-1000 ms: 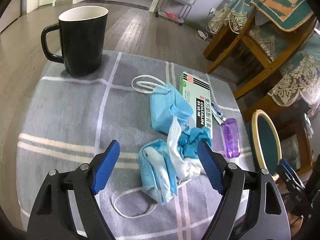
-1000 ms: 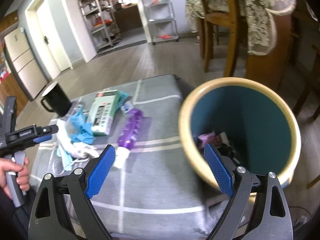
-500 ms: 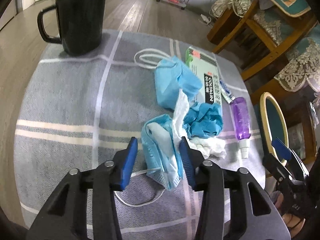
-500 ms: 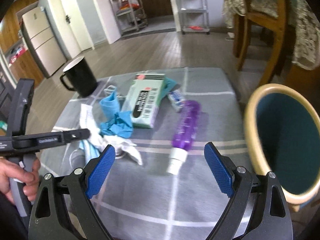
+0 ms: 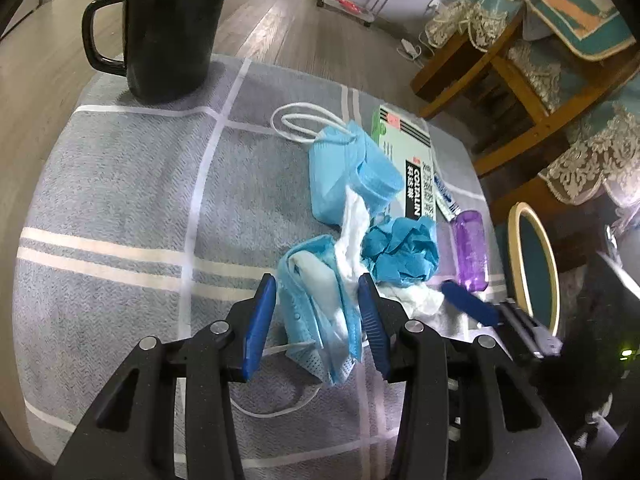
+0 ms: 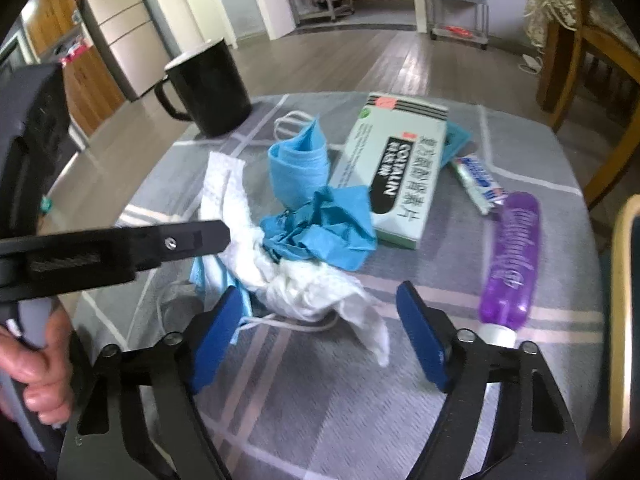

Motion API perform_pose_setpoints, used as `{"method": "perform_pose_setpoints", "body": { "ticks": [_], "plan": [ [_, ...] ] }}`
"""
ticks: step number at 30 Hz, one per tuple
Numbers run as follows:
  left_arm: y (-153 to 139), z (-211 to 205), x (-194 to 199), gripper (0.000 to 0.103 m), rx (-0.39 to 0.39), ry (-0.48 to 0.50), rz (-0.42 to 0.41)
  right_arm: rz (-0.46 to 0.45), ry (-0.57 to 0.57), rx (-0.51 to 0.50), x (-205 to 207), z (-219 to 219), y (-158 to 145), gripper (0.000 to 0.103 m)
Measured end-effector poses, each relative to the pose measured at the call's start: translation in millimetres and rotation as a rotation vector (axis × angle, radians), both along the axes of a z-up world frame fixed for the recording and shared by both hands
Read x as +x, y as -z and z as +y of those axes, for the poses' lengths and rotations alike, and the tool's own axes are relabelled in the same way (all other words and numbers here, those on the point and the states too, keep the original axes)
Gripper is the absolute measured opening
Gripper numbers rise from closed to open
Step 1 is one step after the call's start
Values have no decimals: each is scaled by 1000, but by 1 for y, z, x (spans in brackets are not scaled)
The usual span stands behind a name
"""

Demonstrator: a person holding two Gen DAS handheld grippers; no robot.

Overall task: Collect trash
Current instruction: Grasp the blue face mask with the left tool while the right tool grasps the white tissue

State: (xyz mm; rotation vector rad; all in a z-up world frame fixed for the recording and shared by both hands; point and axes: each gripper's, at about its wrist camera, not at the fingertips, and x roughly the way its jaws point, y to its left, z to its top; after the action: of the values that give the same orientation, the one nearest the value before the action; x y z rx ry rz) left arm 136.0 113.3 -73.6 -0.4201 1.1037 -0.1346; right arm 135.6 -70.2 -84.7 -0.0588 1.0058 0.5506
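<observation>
1. Both views are evenly lit by soft, cool indoor light, moderately bright, with no harsh glare.
2. The black mug [image 5: 172,28] casts a faint, diffuse shadow on the grey cloth [image 5: 120,184] at its base.
3. Fisheye distortion bends the floor and furniture, and the corners fall into dark vignette.
4. The left wrist view is mostly sharp; the right gripper [image 5: 472,306] at its edge is smeared by motion.
5. The right wrist view is softly blurred throughout, most visibly on the white tissue [image 6: 316,292].
</observation>
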Motion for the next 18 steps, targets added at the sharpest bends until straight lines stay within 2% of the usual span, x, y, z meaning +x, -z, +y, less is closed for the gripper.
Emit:
{"method": "perform_pose_setpoints", "body": {
  "ticks": [3,4,10,18],
  "plan": [
    [-2,5,-1,42,-10,-18,-6,20,-29,-22,1,7,7,46],
    [-2,6,-1,42,-14,-23,-7,21,-35,-22,1,8,7,44],
    [-5,8,-2,42,-27,-42,-24,4,-32,2,-8,-2,0,35],
    [-9,12,-2,42,-40,-63,-38,-27,26,86,-17,-35,-22,34]
  ]
}}
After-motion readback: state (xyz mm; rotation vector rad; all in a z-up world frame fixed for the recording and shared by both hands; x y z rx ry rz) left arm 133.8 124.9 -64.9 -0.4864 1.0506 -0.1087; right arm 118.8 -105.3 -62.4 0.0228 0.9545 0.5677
